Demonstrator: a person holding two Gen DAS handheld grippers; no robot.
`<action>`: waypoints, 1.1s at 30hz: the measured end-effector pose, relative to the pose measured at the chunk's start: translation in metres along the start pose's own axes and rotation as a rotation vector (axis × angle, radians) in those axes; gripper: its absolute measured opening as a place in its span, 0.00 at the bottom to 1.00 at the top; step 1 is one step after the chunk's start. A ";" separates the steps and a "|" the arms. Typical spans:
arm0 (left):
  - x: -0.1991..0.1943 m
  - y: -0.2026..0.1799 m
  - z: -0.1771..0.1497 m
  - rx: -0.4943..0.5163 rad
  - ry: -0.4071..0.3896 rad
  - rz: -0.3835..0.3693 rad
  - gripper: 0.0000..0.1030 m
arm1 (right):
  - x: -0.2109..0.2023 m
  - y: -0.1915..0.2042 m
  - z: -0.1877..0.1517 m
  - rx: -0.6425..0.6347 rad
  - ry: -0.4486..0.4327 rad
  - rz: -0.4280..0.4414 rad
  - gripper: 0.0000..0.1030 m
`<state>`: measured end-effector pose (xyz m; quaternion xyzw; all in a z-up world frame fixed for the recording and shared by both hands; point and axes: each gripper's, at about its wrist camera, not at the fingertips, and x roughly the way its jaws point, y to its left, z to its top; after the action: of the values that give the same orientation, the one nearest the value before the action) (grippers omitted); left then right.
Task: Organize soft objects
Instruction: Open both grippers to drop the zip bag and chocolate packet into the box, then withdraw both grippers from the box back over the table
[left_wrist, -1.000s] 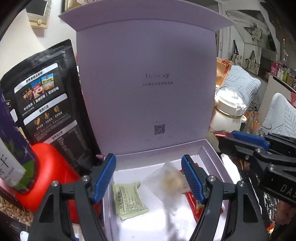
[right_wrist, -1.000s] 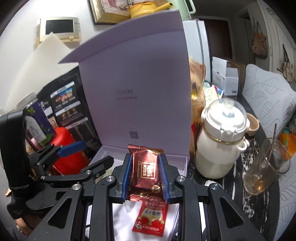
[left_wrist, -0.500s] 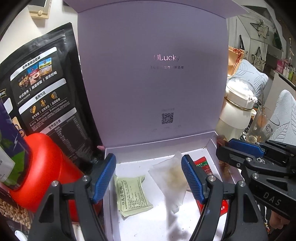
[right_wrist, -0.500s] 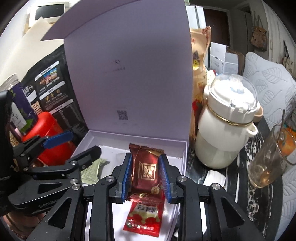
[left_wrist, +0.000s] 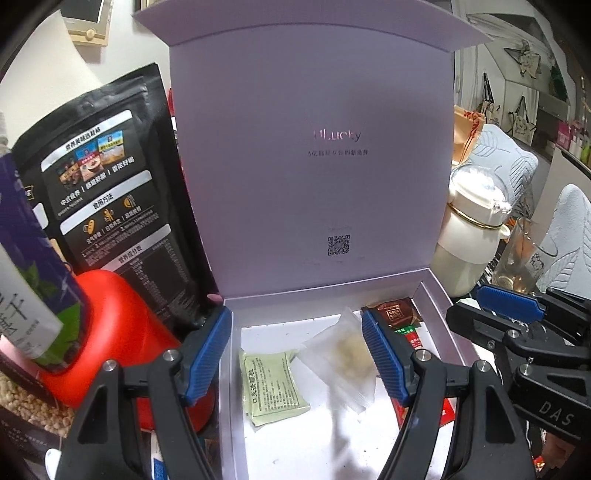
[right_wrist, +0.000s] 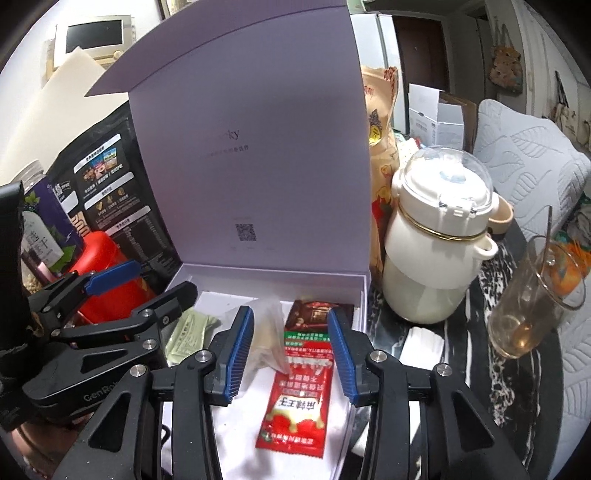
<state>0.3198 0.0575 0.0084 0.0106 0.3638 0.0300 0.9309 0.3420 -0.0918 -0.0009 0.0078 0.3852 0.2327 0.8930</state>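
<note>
Lilac "ULucky" box, left gripper fingers parted, empty, right gripper fingers opening, empty

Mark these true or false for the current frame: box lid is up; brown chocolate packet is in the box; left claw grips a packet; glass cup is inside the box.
1. The lavender box has its lid raised: true.
2. The brown chocolate packet lies in the box: true.
3. The left claw grips a packet: false, it is open over the green sachet.
4. The glass cup sits inside the box: false, it stands outside, beside the white kettle.
</note>
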 end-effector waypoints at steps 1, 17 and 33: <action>-0.002 0.000 0.000 -0.002 -0.002 0.001 0.71 | -0.002 0.000 0.000 0.000 -0.002 -0.005 0.40; -0.078 0.001 0.010 -0.011 -0.104 0.031 0.71 | -0.072 0.019 0.007 -0.039 -0.095 -0.016 0.46; -0.170 0.010 0.000 -0.019 -0.211 0.055 0.81 | -0.162 0.058 -0.001 -0.108 -0.224 -0.004 0.53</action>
<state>0.1949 0.0565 0.1241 0.0150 0.2629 0.0578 0.9630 0.2213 -0.1084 0.1205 -0.0153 0.2700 0.2489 0.9300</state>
